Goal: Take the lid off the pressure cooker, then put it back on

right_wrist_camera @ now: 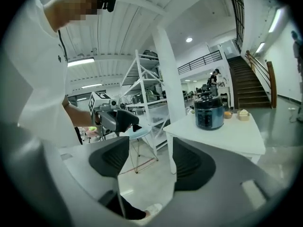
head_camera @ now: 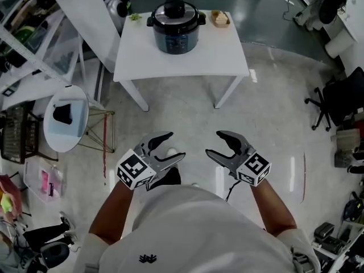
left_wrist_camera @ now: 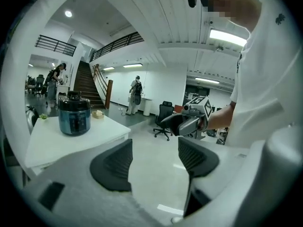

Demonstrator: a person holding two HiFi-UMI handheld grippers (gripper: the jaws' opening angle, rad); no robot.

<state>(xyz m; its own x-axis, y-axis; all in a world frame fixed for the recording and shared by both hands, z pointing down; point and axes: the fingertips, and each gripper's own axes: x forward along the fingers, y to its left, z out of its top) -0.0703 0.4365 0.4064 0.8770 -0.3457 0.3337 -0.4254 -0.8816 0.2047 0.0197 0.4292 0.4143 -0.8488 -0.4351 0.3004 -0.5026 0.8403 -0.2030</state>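
Both grippers hung well short of the white table (head_camera: 227,56), on its near side: left gripper (head_camera: 173,145) with jaws spread wide, nothing between them, and right gripper (head_camera: 215,143) just as wide and empty. Up on the table, toward its far edge, the pressure cooker (head_camera: 176,30) stood upright, lid (head_camera: 175,9) seated on top, a small tan dish (head_camera: 220,18) just beside it

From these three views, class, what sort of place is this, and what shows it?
Probably a lab or workshop hall, not a kitchen: an office chair, open metal shelving, a staircase to a railed upper level. The pressure cooker sits on a white table.
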